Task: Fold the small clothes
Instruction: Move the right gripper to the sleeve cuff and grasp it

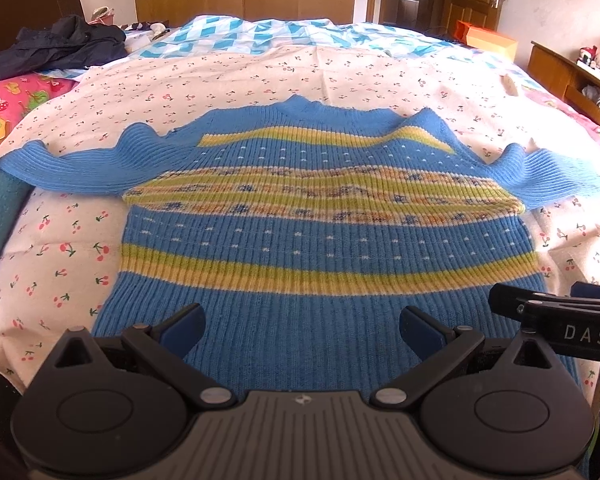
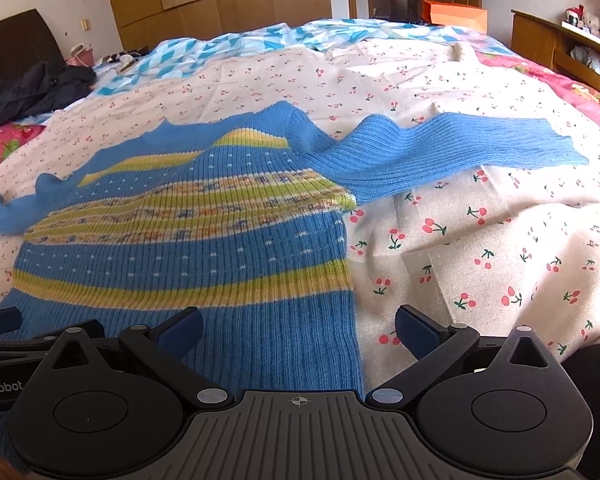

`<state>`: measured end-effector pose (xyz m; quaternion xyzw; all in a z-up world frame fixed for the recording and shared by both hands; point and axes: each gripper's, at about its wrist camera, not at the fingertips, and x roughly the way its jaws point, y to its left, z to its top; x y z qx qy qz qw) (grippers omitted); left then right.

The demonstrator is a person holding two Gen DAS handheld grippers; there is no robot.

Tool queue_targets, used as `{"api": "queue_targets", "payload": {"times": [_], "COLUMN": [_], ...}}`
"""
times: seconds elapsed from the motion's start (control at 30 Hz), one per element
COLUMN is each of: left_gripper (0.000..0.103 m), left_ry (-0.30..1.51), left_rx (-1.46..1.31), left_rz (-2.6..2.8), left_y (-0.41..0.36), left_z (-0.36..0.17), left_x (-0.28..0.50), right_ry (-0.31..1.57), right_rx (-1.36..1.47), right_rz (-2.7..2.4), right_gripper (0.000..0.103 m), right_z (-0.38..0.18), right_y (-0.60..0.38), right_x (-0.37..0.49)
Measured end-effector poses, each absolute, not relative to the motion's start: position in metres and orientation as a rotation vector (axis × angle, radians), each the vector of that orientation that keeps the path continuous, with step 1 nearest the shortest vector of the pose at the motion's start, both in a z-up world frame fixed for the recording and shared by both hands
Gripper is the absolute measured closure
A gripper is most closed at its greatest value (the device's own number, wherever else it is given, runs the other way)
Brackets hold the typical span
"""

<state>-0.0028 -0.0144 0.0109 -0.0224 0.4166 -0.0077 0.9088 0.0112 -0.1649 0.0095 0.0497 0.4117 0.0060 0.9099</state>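
Left wrist view: a small blue ribbed knit sweater with yellow-green stripes and a patterned chest band (image 1: 324, 216) lies flat, front up, on a cream cherry-print bed cover (image 1: 60, 248). Its neck points to twelve o'clock and its hem to six. At nine o'clock the left sleeve (image 1: 68, 164) stretches outward, rumpled near the shoulder. The left gripper (image 1: 300, 330) hovers over the hem with its jaws spread wide, holding nothing. At three o'clock the right sleeve (image 1: 556, 176) reaches outward too.

Right wrist view: the right gripper (image 2: 298, 330) is likewise spread wide and empty, straddling the sweater's right side edge, with one fingertip (image 2: 180, 330) above the knit and the other above the cover.

The knit looks soft, light and stretchy, so it would likely sag and drag rather than slide. It seems neither fragile nor slippery. Sensible holds appear to be each sleeve cuff, then the hem corners, pinching both layers.
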Motion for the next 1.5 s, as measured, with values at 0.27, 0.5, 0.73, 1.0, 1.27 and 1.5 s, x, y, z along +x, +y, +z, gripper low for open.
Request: {"api": "queue_targets", "payload": {"times": [0.27,0.5,0.73,1.0,1.27,1.5], "left_gripper": [0.0,0.0,0.0,0.0,0.0,0.0], "left_ry": [0.846,0.81,0.8,0.803,0.826,0.84], "left_rx": [-0.071,-0.037,-0.013,0.017,0.045,0.076], "left_rz": [-0.023,-0.059,-0.127,-0.164,-0.164,-0.126], "left_y": [-0.019,-0.043,-0.084,-0.119,-0.129,-0.122], "left_z": [0.023,0.038,0.045,0.045,0.038,0.037], "left_x": [0.007,0.025,0.056,0.084,0.088,0.077], "right_ry": [0.785,0.732,0.692,0.655,0.602,0.584], "right_rx": [0.222,0.43,0.55,0.733,0.844,0.892], "right_rz": [-0.01,-0.172,-0.287,-0.398,-0.417,-0.411], "right_gripper": [0.01,0.024,0.031,0.034,0.036,0.062], "right_z": [0.025,0.035,0.033,0.01,-0.003,-0.008], "right_y": [-0.197,-0.28,-0.349,-0.417,-0.448,-0.458], "right_x": [0.021,0.043,0.065,0.096,0.109,0.11]}}
